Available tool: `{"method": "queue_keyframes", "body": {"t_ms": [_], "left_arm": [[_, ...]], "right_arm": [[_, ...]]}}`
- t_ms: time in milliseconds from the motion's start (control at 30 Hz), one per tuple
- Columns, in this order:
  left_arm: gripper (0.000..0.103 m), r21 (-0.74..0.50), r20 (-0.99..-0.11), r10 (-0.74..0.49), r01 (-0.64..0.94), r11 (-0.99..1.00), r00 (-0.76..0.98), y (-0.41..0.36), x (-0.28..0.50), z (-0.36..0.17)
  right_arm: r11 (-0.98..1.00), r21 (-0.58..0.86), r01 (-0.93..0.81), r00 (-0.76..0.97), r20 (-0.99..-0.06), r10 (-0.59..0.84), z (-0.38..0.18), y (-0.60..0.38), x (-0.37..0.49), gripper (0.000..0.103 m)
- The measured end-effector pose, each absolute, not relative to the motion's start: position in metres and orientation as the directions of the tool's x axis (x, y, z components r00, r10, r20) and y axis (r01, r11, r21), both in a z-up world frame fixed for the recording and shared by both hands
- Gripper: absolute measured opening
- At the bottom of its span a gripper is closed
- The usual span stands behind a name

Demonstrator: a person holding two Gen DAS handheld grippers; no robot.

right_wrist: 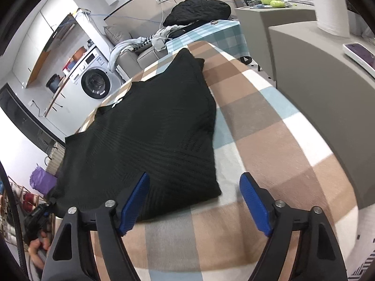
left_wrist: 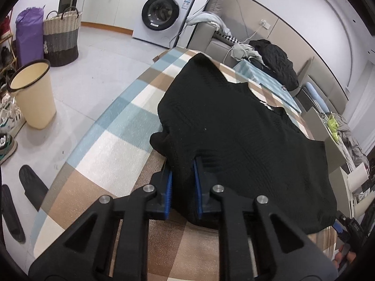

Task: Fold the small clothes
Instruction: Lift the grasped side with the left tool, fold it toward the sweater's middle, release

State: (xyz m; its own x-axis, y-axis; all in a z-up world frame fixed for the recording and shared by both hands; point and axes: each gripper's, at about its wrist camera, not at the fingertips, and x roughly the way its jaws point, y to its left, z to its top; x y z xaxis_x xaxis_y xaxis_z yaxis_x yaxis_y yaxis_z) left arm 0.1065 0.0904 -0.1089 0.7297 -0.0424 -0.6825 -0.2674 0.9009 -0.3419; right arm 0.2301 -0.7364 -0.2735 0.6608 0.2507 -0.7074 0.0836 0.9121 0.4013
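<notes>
Black ribbed knit fabric, a small sweater, is lying spread over the table covered in a checked cloth of tan, pale blue, grey and cream squares, and it is taking up most of both wrist views.

In the left wrist view, at the far left, a cream plastic bin with a dark rim is standing on the pale tiled floor, with a woven two-tone laundry basket and a purple bag behind it. Farther right, a white front-loading washing machine is sitting against the back wall. Right of that, the left gripper is pinching the near edge of the sweater: its blue ribbed pads are drawn close together with a fold of the dark knit pressed between them.

In the right wrist view, the sweater is filling the left and centre, its near right corner lying flat on the cloth. The right gripper is hanging over that corner with its jaws standing wide apart; the left blue pad is over the knit, the right one is over bare checked cloth, and neither is pressing on the fabric. At the far right, a grey cabinet is standing beside the table.
</notes>
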Motion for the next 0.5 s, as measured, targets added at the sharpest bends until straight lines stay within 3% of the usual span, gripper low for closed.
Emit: {"method": "queue_keyframes", "body": {"t_ms": [67,167,233,333,500], "left_arm": [[0.013,-0.341,-0.681,-0.043,-0.264,0.902,0.731,0.089,0.106,-0.107],[0.013,-0.336,-0.68,-0.039,-0.264,0.904,0.732,0.091,0.102,-0.106],[0.013,-0.334,-0.679,-0.037,-0.263,0.905,0.733,0.09,0.1,-0.105],[0.012,-0.331,-0.677,-0.038,-0.259,0.907,0.735,0.089,0.097,-0.103],[0.012,-0.317,-0.676,-0.034,-0.249,0.915,0.736,0.087,0.074,-0.101]], "right_arm": [[0.919,0.387,0.074,0.653,-0.716,0.248,-0.276,-0.729,0.239,0.071],[0.944,0.321,0.074,0.651,-0.733,0.198,-0.277,-0.717,0.252,0.051],[0.956,0.283,0.075,0.657,-0.735,0.166,-0.276,-0.712,0.257,0.02],[0.952,0.298,0.072,0.672,-0.719,0.175,-0.272,-0.714,0.261,0.01],[0.955,0.29,0.054,0.681,-0.711,0.178,-0.264,-0.717,0.247,0.009]]}}
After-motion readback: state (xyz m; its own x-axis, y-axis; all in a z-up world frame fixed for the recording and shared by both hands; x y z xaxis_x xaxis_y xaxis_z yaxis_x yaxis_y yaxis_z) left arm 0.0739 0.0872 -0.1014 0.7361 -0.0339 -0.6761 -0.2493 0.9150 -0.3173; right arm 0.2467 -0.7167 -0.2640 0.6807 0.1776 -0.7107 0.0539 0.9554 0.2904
